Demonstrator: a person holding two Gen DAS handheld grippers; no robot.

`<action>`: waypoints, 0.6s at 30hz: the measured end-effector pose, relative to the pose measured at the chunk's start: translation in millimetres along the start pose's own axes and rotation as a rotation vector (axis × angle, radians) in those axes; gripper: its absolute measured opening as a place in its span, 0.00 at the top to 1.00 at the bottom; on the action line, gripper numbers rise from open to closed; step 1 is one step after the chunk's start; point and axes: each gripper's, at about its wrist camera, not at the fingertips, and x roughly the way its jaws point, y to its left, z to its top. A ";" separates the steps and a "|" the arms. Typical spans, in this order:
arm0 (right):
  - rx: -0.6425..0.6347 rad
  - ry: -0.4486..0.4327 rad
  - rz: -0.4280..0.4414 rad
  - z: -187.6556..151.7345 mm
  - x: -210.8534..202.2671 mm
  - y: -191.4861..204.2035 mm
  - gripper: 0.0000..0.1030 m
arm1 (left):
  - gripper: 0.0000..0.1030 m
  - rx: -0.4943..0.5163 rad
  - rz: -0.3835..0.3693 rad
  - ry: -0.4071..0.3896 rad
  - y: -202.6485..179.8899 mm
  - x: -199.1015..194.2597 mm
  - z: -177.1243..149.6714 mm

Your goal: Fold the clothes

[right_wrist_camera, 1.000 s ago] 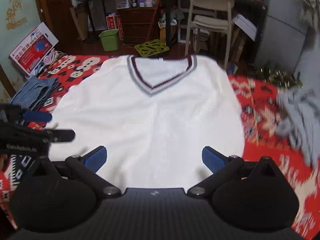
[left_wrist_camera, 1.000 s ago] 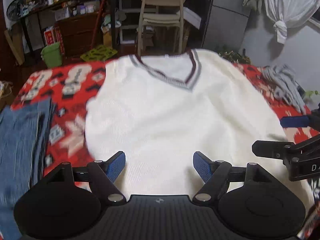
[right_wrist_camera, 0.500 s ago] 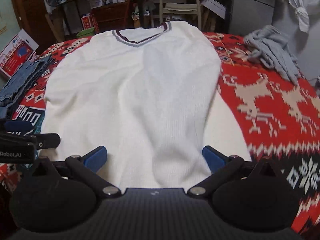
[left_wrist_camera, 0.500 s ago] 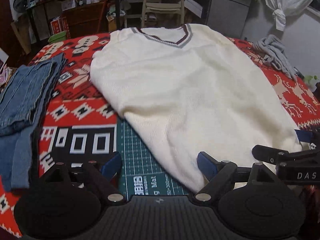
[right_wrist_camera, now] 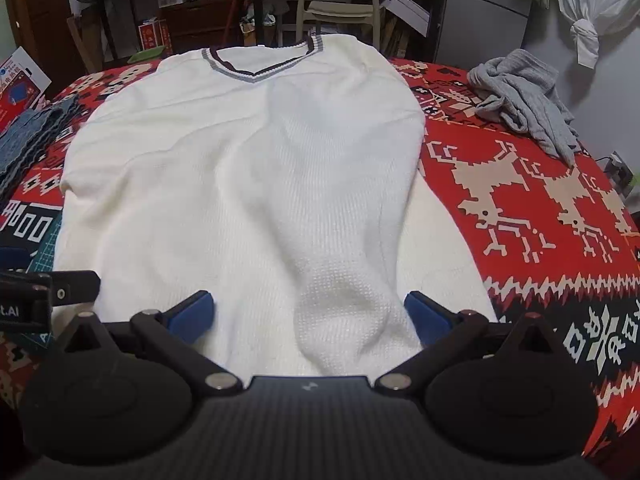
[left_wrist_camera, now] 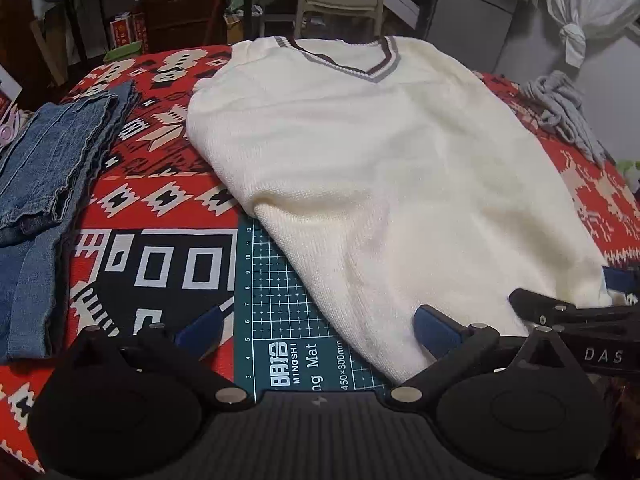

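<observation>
A cream V-neck sweater point(left_wrist_camera: 380, 168) lies flat, collar at the far side, on a red patterned cloth point(left_wrist_camera: 160, 200). Its near left hem corner rests on a green cutting mat point(left_wrist_camera: 276, 312). My left gripper point(left_wrist_camera: 318, 326) hovers over that corner; its jaws are opening, with mat and hem beneath them and nothing pressed by the blue pads point(left_wrist_camera: 434, 326). My right gripper point(right_wrist_camera: 310, 316) stands open over the sweater point(right_wrist_camera: 248, 184) at its near hem, where the knit bulges up between the fingers point(right_wrist_camera: 426, 316) without touching the pads. Each gripper shows in the other's view: the right gripper point(left_wrist_camera: 560, 312), the left gripper point(right_wrist_camera: 44, 286).
Folded blue jeans point(left_wrist_camera: 44, 168) lie on the cloth at the left. A crumpled grey garment point(right_wrist_camera: 524, 100) lies at the far right. Beyond the table stand a pale chair point(right_wrist_camera: 340, 4), cluttered shelves point(left_wrist_camera: 160, 8) and a tied white curtain point(right_wrist_camera: 588, 12).
Both grippers drew back toward the near edge and dipped, so the sweater now shows whole and flat on the cloth. The left jaws have spread wider. The right jaws look unchanged.
</observation>
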 end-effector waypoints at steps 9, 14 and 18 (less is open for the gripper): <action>-0.024 0.037 0.013 5.7 3.5 -0.9 0.01 | 0.00 0.015 0.004 0.029 -0.6 3.4 4.0; -0.026 0.031 0.007 6.2 4.6 0.6 0.01 | 0.00 -0.015 0.020 -0.006 -1.5 3.3 3.4; -0.018 0.040 0.017 9.2 4.5 -2.0 0.01 | 0.01 -0.071 0.042 -0.002 1.8 2.7 5.4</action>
